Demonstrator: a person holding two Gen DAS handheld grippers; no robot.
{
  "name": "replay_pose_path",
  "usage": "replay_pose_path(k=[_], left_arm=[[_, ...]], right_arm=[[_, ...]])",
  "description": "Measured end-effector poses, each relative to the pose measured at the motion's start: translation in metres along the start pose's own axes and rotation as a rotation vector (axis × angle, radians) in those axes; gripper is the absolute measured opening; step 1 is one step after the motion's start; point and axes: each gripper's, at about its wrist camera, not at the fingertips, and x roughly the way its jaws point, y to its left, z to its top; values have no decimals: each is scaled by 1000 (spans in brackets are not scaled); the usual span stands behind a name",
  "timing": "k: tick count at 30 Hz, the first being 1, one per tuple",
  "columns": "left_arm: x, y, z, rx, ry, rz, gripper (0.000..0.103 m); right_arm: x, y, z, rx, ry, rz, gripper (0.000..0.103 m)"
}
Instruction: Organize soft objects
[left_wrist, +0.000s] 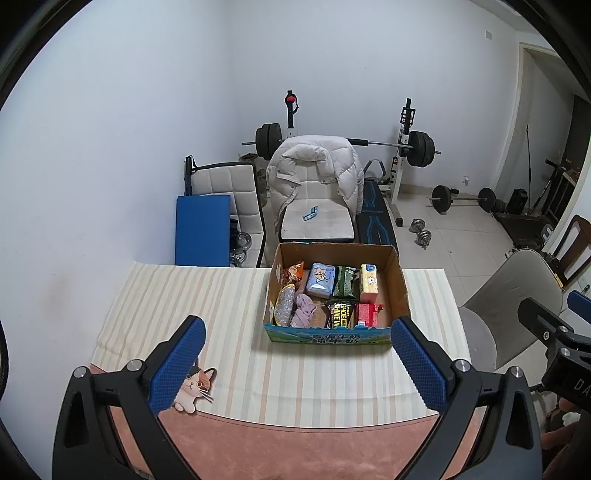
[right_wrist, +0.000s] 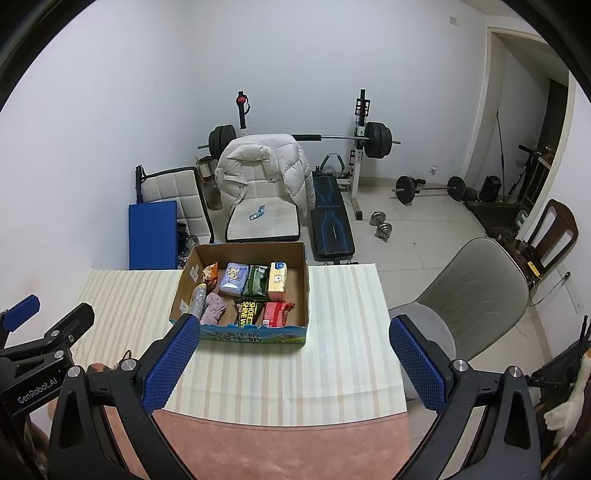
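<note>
Left gripper (left_wrist: 297, 363) spread wide, blue textured pads (left_wrist: 177, 365) well apart, nothing between them, nothing touched. Hovered above the near part of the striped cloth (left_wrist: 184, 295), aimed at the cardboard box (left_wrist: 400, 284). Left finger overlapped a cat sticker (left_wrist: 195, 387) in view; contact could not be told.

Right gripper (right_wrist: 291, 363) likewise spread wide and holding nothing. Left pad (right_wrist: 170, 365) overlapped the box's near-left corner in the right wrist view; actual contact could not be told. Right pad sat out past the cloth's right edge, over the grey chair (right_wrist: 476, 288).

Soft objects all sat inside the box, which rested at the far edge of the cloth. Back row, left to right: orange snack bag (left_wrist: 293, 273), blue tissue pack (left_wrist: 320, 280), dark green pack (left_wrist: 345, 282), yellow tissue pack (left_wrist: 369, 282). Front row: glittery silver sponge (left_wrist: 283, 306) leaning at the left wall, crumpled pink cloth (left_wrist: 303, 310) just beside it, black shoe-shine wipes pack (left_wrist: 340, 314), red pack (left_wrist: 367, 314). Packs touching side by side.

Pink table surface (left_wrist: 295, 443) showed nearest the cameras. Beyond the table: white puffer jacket (left_wrist: 314, 166) draped on a chair, barbell rack (left_wrist: 406, 140) against the wall.
</note>
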Motion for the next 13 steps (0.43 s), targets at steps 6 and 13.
replay_pose_path(k=[6,13], left_arm=[[1,0,0,-3,-1,0,103],[2,2,0,-9,-4,0,103]], right_arm=[[1,-1,1,-1,-2,-3,103],[3,1,0,-6,2,2,103]])
